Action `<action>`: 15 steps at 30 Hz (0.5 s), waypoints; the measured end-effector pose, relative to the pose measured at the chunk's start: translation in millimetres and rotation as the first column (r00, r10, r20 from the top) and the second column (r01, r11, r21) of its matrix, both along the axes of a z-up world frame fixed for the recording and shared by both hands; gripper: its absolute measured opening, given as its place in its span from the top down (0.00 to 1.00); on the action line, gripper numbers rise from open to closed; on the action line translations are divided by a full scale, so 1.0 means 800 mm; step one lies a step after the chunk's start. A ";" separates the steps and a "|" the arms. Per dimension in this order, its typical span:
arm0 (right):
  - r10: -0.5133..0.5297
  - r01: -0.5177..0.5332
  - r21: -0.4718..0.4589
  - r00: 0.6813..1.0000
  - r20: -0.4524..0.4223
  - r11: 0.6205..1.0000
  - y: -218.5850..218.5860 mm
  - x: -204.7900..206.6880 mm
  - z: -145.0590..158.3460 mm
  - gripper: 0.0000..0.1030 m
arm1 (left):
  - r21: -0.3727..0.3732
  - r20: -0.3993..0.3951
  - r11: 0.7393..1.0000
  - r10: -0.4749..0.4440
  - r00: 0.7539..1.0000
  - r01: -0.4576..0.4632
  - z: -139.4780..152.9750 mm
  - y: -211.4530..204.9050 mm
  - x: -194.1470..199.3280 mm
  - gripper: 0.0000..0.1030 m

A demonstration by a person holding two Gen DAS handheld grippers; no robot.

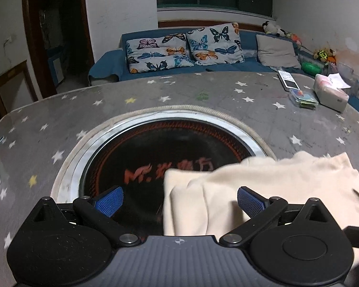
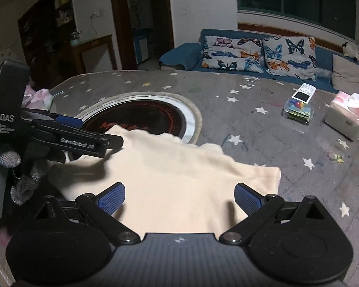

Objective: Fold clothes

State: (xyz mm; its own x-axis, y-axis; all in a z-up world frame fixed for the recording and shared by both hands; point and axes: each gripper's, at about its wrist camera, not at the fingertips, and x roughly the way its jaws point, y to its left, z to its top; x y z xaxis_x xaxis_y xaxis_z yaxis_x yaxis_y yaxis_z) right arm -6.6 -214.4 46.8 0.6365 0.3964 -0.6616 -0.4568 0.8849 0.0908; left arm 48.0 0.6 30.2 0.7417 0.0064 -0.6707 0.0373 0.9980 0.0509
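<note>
Right wrist: right gripper (image 2: 179, 198) spread wide over cream garment (image 2: 170, 174) (folded, on table (image 2: 263, 129)) | left gripper (image 1: 179, 202) also wide apart, gripping nothing

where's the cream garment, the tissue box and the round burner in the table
cream garment (image 2: 179, 179), right wrist view, flat middle of the cloth
tissue box (image 2: 344, 119), right wrist view, its front side
round burner (image 1: 170, 148), left wrist view, dark glass centre

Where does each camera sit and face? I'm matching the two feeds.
Left wrist: on the left hand-held gripper, fingers open, facing the burner and sofa; cloth at right.
Right wrist: on the right hand-held gripper, open over the cloth; the left hand-held gripper and a gloved hand show at left.
Shared: cloth, burner, sofa.
</note>
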 end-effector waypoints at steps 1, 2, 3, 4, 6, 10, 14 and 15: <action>-0.005 0.005 0.005 1.000 -0.003 1.000 -0.002 0.004 0.000 0.04 | 0.004 -0.002 1.000 -0.001 1.000 0.001 0.000 -0.002 0.007 0.00; -0.008 0.008 0.011 1.000 -0.005 1.000 -0.004 0.006 0.000 0.04 | 0.005 -0.002 1.000 -0.004 1.000 0.004 0.000 -0.004 0.013 0.00; -0.011 0.011 0.014 1.000 -0.007 1.000 -0.004 0.008 0.001 0.04 | 0.007 -0.003 1.000 -0.005 1.000 0.005 0.000 -0.006 0.019 0.00; -0.016 0.016 0.015 1.000 -0.010 1.000 -0.005 0.011 0.000 0.04 | 0.010 -0.007 1.000 -0.003 1.000 0.004 -0.001 -0.006 0.025 0.00; -0.024 0.024 0.017 1.000 -0.015 1.000 -0.006 0.017 -0.001 0.04 | 0.018 -0.032 1.000 0.010 0.999 -0.010 -0.008 -0.006 0.038 0.00; -0.039 0.040 0.013 0.999 -0.028 0.999 -0.009 0.024 -0.005 0.04 | 0.022 -0.076 0.999 0.035 0.996 -0.034 -0.021 -0.002 0.052 0.00; -0.034 0.035 0.016 0.999 -0.027 0.999 -0.011 0.020 -0.001 0.04 | 0.021 -0.070 0.999 0.033 0.997 -0.032 -0.017 0.000 0.045 0.00; -0.027 0.027 0.015 0.999 -0.022 1.000 -0.010 0.016 0.001 0.04 | 0.020 -0.067 0.999 0.033 0.997 -0.032 -0.015 0.001 0.042 0.00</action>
State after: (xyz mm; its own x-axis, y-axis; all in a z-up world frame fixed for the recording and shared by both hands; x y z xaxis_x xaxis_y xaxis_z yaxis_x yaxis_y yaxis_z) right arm 6.5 -222.4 47.7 0.6327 0.3897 -0.6692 -0.4306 0.8953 0.1143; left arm 81.3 1.3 17.8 0.6940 0.0427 -0.7187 0.0091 0.9976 0.0680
